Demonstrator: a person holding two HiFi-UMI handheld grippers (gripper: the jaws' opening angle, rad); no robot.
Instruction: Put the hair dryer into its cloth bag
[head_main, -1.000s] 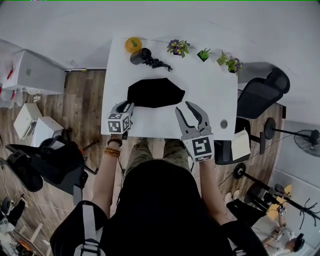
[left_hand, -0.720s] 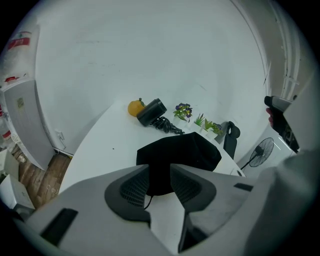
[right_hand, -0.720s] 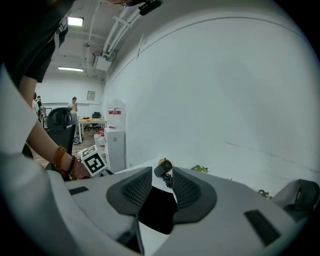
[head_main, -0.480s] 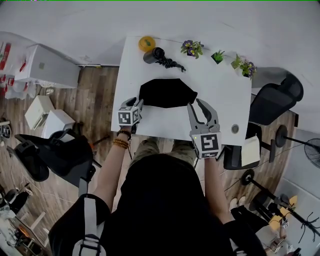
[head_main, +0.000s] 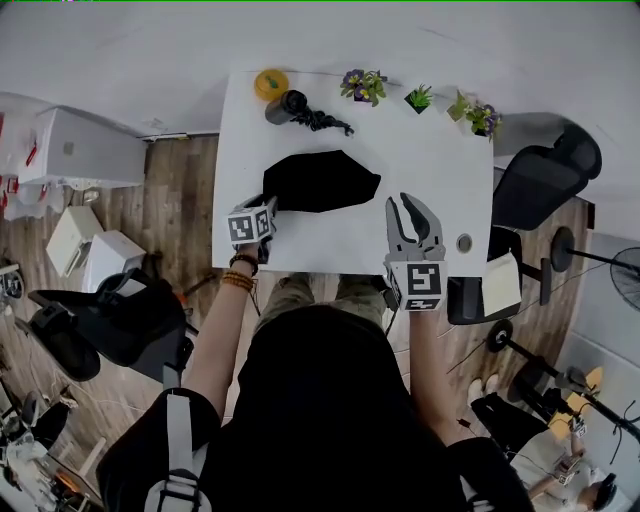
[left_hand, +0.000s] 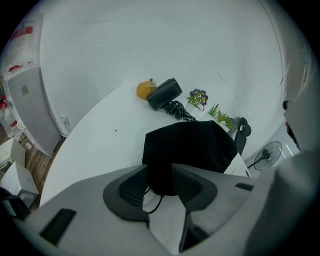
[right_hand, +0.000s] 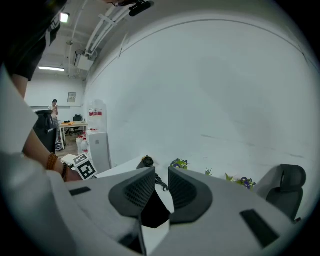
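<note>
**Hair dryer bag job: where things sit right now**

Watching this off the feeds. The black cloth bag (head_main: 320, 180) lies flat on the white table (head_main: 430, 180), a bit toward 9 o'clock of centre. The hair dryer (head_main: 290, 105), also black, isn't in it. It's up at the table's 11 o'clock corner with its cord (head_main: 322, 123) bunched at its 4 o'clock, well apart from the bag. An orange round thing (head_main: 268, 84) sits just beside it at 10 o'clock.

The left gripper (left_hand: 160, 169) is at the bag's 8 o'clock corner. Its jaws have just been opening and stand fairly wide, with the bag's near end and a loop of drawstring (left_hand: 159, 199) in the gap, not clamped.

The right gripper (head_main: 400, 200) is over bare tabletop at the bag's 4 o'clock. Its jaws have just been closing, down to a narrow slit with nothing between them.

For writing, I only get the black-and-white square markers on the two cubes (head_main: 250, 222) (head_main: 418, 285). The white cabinet (head_main: 80, 150) at 9 o'clock off the table has red stickers, too small to read. Little potted plants (head_main: 362, 86) line the far edge around 12 to 1 o'clock.
</note>
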